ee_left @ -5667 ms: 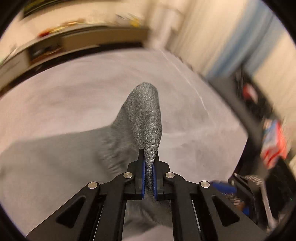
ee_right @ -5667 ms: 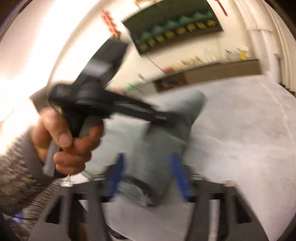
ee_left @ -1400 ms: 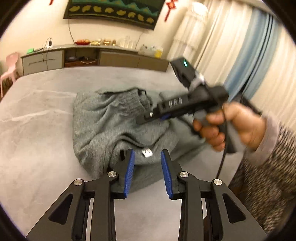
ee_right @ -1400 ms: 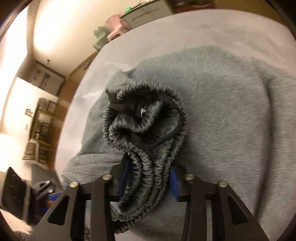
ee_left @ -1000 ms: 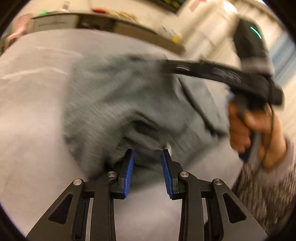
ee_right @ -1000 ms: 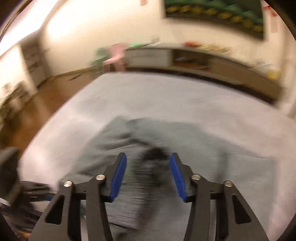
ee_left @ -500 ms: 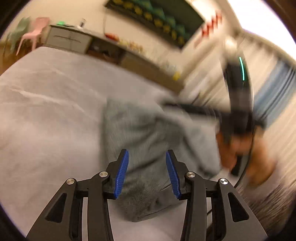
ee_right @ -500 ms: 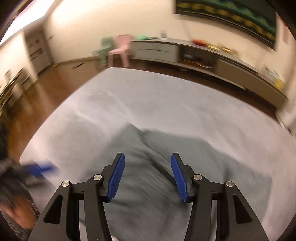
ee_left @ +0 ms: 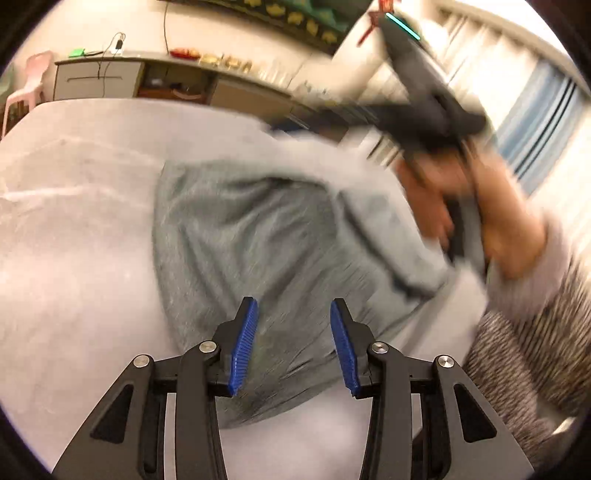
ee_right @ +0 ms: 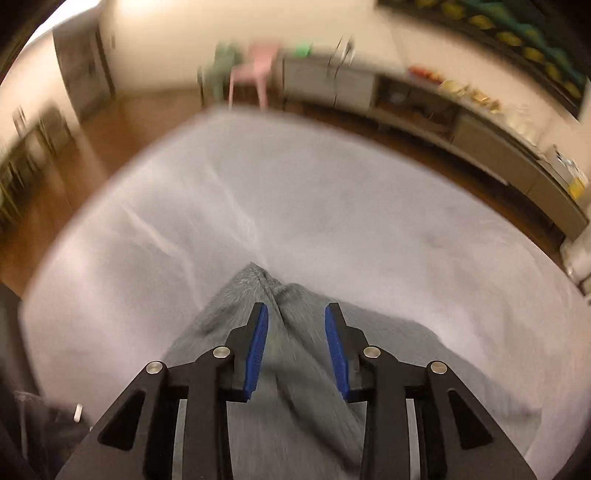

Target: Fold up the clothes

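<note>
- We are hovering our left claw [ee_left: 293, 343], jaws apart and empty, above the grey garment [ee_left: 258, 236], now flatter on the pale surface [ee_left: 74, 258].
- Our right claw [ee_right: 296, 347] is closing over a fabric ridge, no longer gripping the waistband.

I see a pale grey table [ee_right: 369, 221] over a brown wooden floor [ee_right: 74, 147]. Beyond it a long low sideboard [ee_left: 110, 79] runs along the wall, with a pink chair [ee_right: 258, 66] beside it. Striped curtains [ee_left: 535, 110], blurred, seem to hang on the right, and a dark green wall hanging [ee_left: 295, 14] sits above the sideboard.
</note>
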A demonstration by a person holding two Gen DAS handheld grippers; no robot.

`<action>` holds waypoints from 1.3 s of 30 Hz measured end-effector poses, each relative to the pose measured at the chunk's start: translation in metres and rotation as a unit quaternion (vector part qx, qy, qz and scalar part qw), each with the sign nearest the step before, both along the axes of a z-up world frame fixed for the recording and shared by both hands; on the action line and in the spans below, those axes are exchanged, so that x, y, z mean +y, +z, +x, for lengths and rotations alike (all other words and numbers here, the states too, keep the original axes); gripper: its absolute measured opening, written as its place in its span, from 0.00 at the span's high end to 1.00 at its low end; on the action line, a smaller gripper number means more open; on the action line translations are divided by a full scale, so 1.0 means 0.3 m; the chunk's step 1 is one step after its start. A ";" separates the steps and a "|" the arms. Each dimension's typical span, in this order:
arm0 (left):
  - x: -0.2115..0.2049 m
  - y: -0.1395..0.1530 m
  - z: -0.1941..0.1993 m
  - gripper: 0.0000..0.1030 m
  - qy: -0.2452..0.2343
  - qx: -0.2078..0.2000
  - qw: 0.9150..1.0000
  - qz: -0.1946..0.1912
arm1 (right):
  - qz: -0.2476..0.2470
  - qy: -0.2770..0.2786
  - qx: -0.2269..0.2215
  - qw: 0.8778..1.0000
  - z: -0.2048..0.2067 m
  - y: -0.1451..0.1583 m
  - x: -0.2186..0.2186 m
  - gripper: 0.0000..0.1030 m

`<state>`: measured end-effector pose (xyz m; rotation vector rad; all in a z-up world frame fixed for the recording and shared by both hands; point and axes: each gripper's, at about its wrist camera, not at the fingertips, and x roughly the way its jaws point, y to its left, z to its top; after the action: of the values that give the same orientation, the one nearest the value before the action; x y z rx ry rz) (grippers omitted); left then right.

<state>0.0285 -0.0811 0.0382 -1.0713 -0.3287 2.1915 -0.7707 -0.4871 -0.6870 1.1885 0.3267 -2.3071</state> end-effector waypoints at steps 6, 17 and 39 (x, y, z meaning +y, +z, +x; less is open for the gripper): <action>0.141 -0.101 -0.035 0.59 -0.019 -0.030 0.994 -0.104 | -0.033 -0.018 -0.054 0.998 0.306 -0.250 0.144 0.66; 0.225 0.119 -0.057 0.28 0.002 -0.004 1.000 -0.022 | -0.069 -0.220 0.021 0.973 0.414 -0.234 0.677 0.20; 1.391 -0.058 -0.272 0.62 -0.143 -0.072 0.933 -0.324 | -0.141 -0.195 -0.017 0.971 0.411 -0.436 0.723 0.79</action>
<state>-0.0531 0.3362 0.0208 -1.5182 0.5048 1.9920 -0.6476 -0.2701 -0.8177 1.2273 -0.2669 -2.5470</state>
